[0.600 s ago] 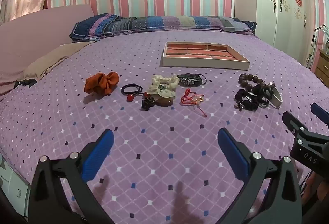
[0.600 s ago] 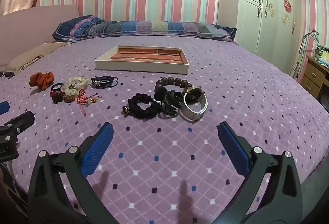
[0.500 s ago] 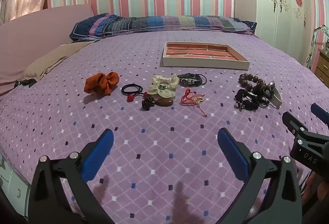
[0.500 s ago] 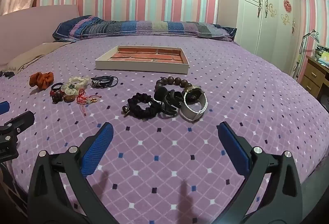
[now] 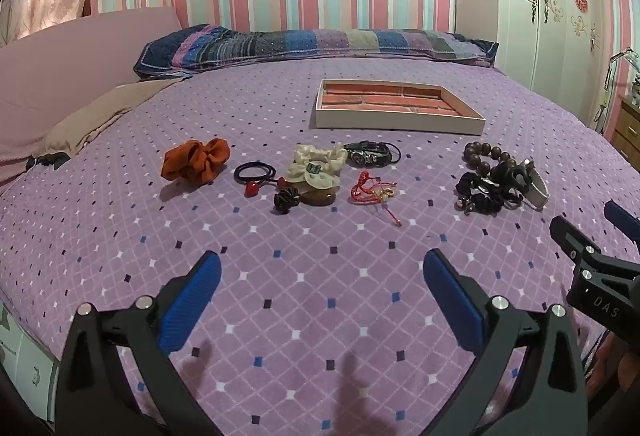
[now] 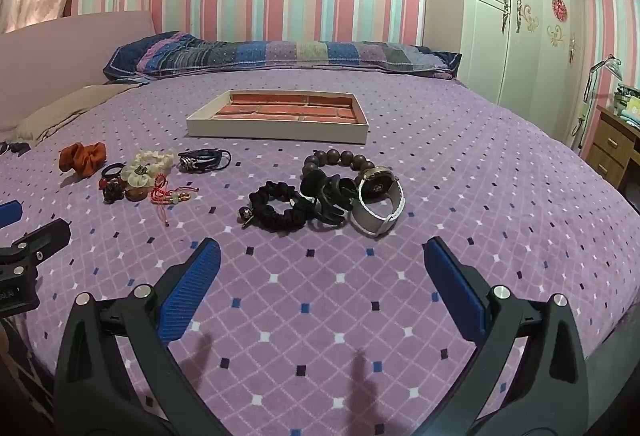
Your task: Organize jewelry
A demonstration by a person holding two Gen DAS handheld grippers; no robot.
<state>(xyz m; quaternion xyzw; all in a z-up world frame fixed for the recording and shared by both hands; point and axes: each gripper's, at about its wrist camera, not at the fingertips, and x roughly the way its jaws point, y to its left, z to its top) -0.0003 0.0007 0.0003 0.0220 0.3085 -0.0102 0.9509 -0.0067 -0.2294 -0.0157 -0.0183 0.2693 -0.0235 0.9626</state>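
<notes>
Both tongs (image 5: pixel 320 276) agape — jewelry (image 5: pixel 316 171) untouched

Left gripper (image 5: pixel 320 268) hangs wide open above the purple bed (image 5: pixel 320 316); scrunchies, bracelets and a tray (image 5: pixel 396 123) lie beyond.

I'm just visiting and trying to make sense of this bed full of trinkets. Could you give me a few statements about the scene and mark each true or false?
1. The shallow tray already holds jewelry. False: only its brick-patterned lining shows; every piece lies on the bedspread.
2. The right claw is open with nothing between its tips. True.
3. The watch sits beside the orange scrunchie. False: it lies with the wooden bead bracelet and the black scrunchie, apart from the orange one.
4. The left claw is gripping the red cord. False: it is open and short of it.
5. The tray lies beyond the jewelry. True.
</notes>
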